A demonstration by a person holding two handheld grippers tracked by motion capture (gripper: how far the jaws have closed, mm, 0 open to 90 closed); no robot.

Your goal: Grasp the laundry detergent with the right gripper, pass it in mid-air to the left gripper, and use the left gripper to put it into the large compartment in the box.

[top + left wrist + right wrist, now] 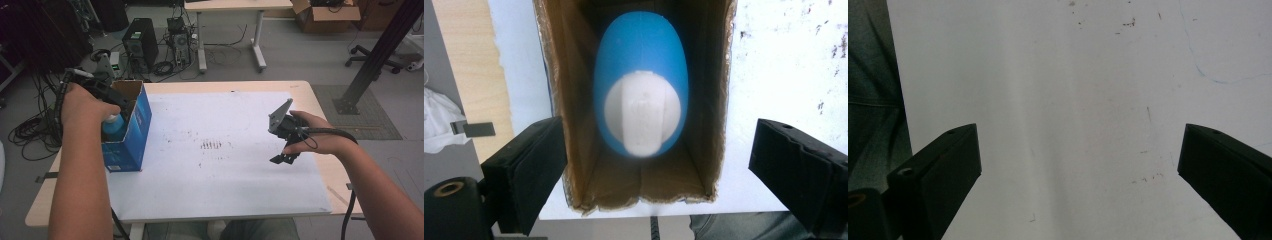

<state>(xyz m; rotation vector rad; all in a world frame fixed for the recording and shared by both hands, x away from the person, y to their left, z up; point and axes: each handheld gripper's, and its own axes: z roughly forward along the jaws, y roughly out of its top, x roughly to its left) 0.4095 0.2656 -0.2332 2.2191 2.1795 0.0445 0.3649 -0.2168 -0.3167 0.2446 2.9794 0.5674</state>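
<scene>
Left gripper [651, 165] has its jaws spread wide over the blue bottle [641, 85], which stands inside the blue box [134, 131]. Best to lift straight up, clear of the cardboard walls. Right gripper [1078, 165] hangs spread over the white board [225, 150].

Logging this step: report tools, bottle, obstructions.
Left tool open above box. Blue bottle inside, released. Right tool open over mat. Nothing in the way.

You're working in a lab or tech workshop: a computer tower [140, 42], tangled cables [31, 131], a cardboard box [325, 15] and a metal frame post [377, 55] surround your counter [310, 95].
</scene>
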